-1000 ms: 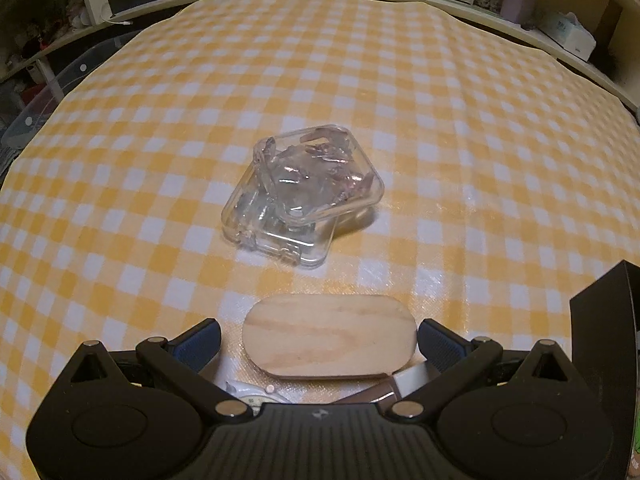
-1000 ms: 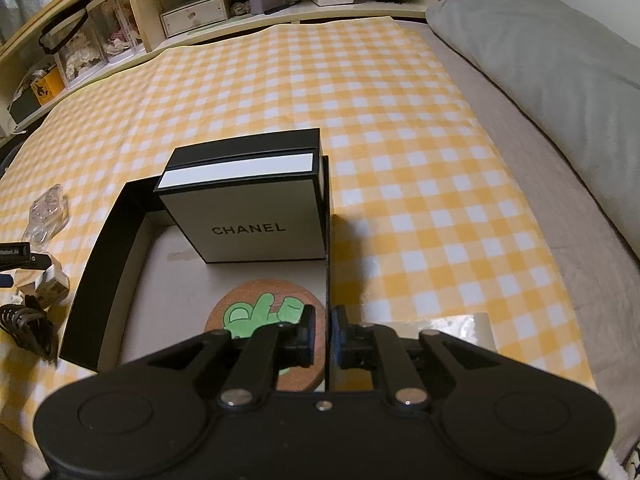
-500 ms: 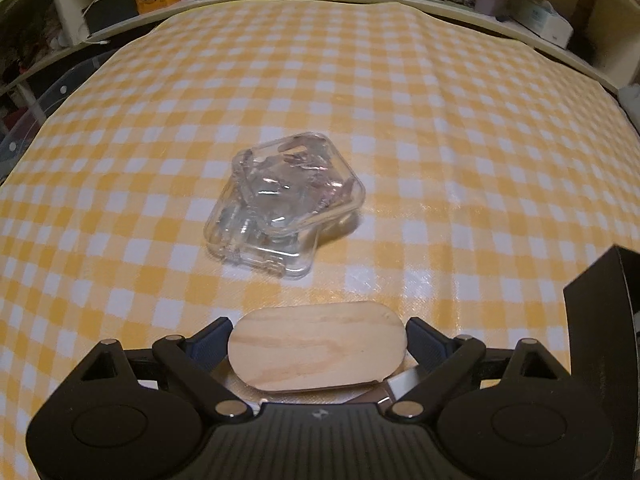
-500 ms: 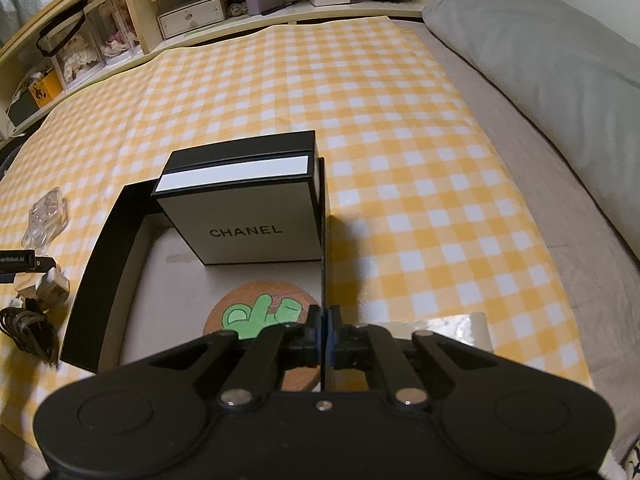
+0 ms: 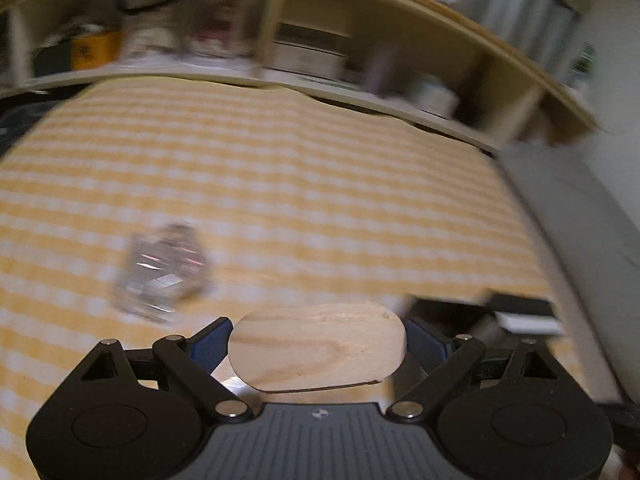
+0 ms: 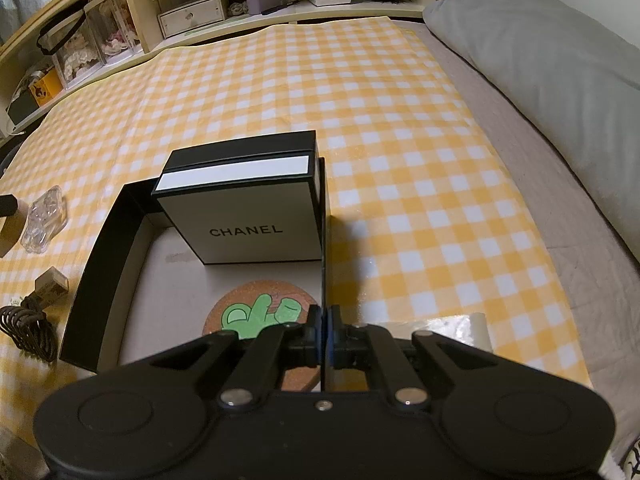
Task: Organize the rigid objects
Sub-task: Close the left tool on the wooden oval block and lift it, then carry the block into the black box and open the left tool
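My left gripper (image 5: 318, 334) is shut on an oval wooden piece (image 5: 318, 356), gripped by its two ends and held above the yellow checked cloth; the view is blurred by motion. A clear plastic case (image 5: 160, 272) lies on the cloth ahead and to the left, also seen as the clear case (image 6: 44, 216) in the right wrist view. My right gripper (image 6: 324, 316) is shut on the thin right wall of an open black box (image 6: 96, 280). Inside that box stand a white Chanel box (image 6: 248, 216) and a cork coaster (image 6: 260, 312) with a green figure.
A coiled black cable (image 6: 28, 328) and a small block (image 6: 52, 282) lie left of the black box. A grey pillow (image 6: 540, 60) lies along the right side. Shelves (image 6: 192, 12) with boxes run along the far edge of the cloth.
My left gripper closed on the wooden piece, then rose with it and swung right, so the clear case slid left. My right gripper shut on the box wall and stayed put.
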A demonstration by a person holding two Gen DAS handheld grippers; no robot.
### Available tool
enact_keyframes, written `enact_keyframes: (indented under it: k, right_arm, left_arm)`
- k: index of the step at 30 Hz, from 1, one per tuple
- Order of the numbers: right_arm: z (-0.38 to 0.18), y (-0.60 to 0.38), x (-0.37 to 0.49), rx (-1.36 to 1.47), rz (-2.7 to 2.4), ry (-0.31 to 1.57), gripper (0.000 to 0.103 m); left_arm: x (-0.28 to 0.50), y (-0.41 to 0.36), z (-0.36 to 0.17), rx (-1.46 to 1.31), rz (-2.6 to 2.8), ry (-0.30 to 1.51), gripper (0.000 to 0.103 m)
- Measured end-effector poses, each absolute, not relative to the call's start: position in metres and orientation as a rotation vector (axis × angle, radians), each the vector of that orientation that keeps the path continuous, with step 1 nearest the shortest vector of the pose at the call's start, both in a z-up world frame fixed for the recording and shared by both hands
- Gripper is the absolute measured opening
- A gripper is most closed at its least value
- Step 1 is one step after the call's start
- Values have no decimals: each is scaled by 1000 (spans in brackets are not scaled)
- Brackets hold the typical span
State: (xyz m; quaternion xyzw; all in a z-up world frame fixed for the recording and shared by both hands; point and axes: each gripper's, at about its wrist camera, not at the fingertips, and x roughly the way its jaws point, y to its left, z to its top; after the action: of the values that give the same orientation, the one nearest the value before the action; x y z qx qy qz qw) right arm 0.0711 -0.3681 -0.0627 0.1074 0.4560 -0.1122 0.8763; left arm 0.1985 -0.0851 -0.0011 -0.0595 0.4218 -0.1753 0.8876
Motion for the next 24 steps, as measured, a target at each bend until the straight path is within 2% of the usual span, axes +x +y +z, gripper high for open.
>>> enact_keyframes:
  k: [11, 24]
  right_arm:
    - [-62, -368, 71, 225, -235, 952, 4]
    - [-64, -366, 71, 218, -235, 953, 4]
  left_arm:
    - [144, -164, -21, -194, -611, 1015, 92]
    - [144, -180, -29, -99, -493, 997, 92]
